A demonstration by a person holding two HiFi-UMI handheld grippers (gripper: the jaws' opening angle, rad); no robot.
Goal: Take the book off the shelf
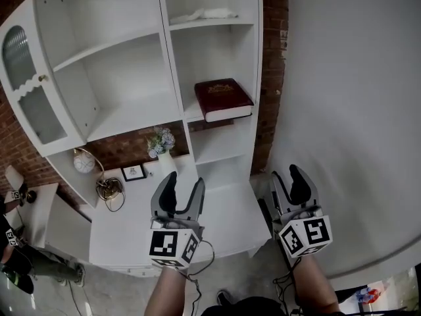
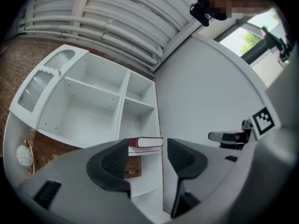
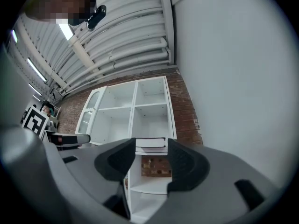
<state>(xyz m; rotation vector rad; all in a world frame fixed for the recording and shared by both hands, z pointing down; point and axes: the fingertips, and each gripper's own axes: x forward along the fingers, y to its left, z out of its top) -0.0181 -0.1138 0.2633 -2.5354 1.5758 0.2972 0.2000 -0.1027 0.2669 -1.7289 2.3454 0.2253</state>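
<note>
Book (image 1: 222, 99) on shelf (image 1: 191, 112), apart from left gripper (image 1: 185, 180)

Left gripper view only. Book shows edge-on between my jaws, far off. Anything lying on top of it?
Observer: No. The book lies flat on its shelf, dark red cover bare.
Operator: Right hand-held gripper?
Observer: The right hand-held gripper is open, empty, well short of the book.
Operator: Anything under the book?
Observer: A vase of flowers stands on the desktop, lower left of it.
</note>
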